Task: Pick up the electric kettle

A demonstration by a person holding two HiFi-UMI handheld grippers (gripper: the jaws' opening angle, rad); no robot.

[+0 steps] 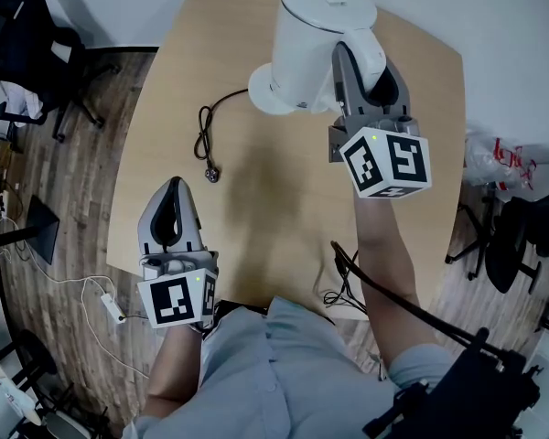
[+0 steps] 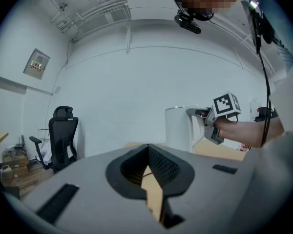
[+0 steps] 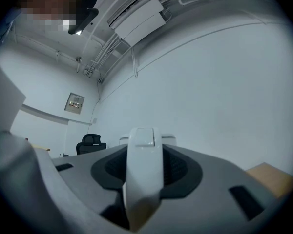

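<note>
Kettle (image 1: 316, 35) at 12–1 o'clock of table (image 1: 284, 227), tilted. Right gripper (image 1: 364, 62) clamped on handle (image 3: 144, 169). Left gripper (image 1: 172, 190) at 7 o'clock, jaws together, empty. Risks: smooth handle pivots or slips in pads, body swings; cord (image 1: 204, 135) at kettle's 8 o'clock may snag, drag.

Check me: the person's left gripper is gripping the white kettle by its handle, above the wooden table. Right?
Wrong side: the right gripper grips the white kettle by its handle, above the wooden table. The right gripper view shows the handle between its jaws; the left gripper holds nothing.
</note>
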